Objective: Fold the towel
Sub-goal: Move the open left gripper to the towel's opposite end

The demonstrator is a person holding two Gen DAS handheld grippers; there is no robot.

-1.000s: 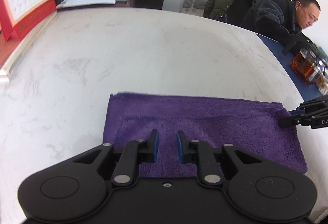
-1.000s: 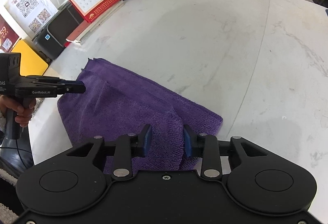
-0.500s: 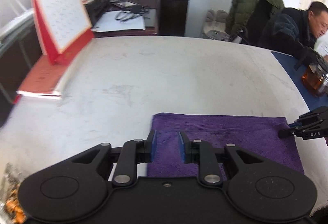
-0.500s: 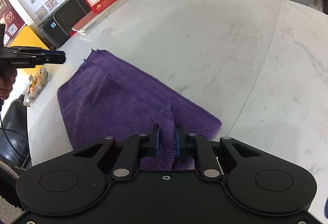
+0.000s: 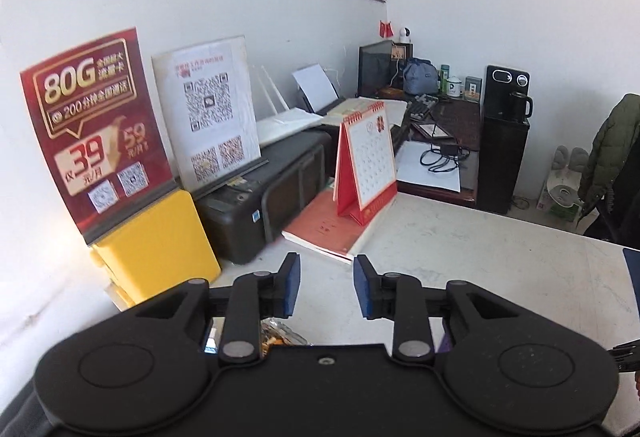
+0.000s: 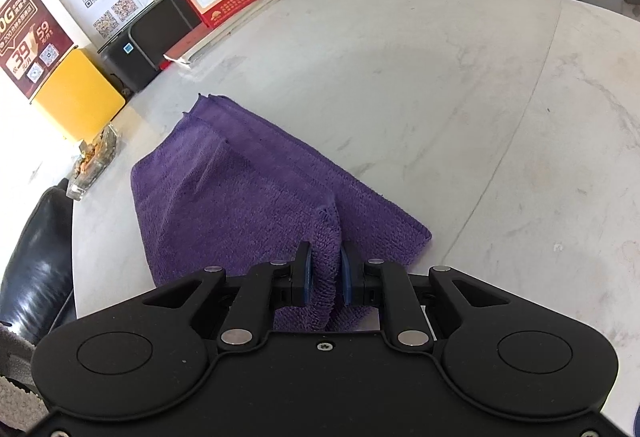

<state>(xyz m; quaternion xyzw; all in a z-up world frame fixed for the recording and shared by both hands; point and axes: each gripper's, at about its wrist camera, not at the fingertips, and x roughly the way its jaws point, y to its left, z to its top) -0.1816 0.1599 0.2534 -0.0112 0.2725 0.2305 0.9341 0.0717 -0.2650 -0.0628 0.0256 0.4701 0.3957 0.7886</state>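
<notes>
A purple towel (image 6: 248, 197), already doubled into a long strip, is seen lying on a pale marble-look table (image 6: 460, 97), its near end pinched by the right gripper (image 6: 325, 273). The jaws are drawn almost together, with a bunched ridge of cloth pressed between the 2 blue pads; the grip appears to have been taken on the stacked layers at once, so that the end can be carried over as a single piece for a further fold. The far end of the strip is left free on the table, pointing toward a yellow box (image 6: 76, 97) and a glass dish (image 6: 94, 161) near the table's edge.

The left gripper (image 5: 326, 287) is held clear of the cloth, aimed over the table at a desk calendar (image 5: 366, 165) and a black printer (image 5: 264, 189). Its jaws are opening, and nothing is seen between them; only bare tabletop shows through the gap. Barely a sliver of purple can be made out in that view, low beside the gripper body. The hand is judged to have been kept out of the way so that the fold's path stays unobstructed.
</notes>
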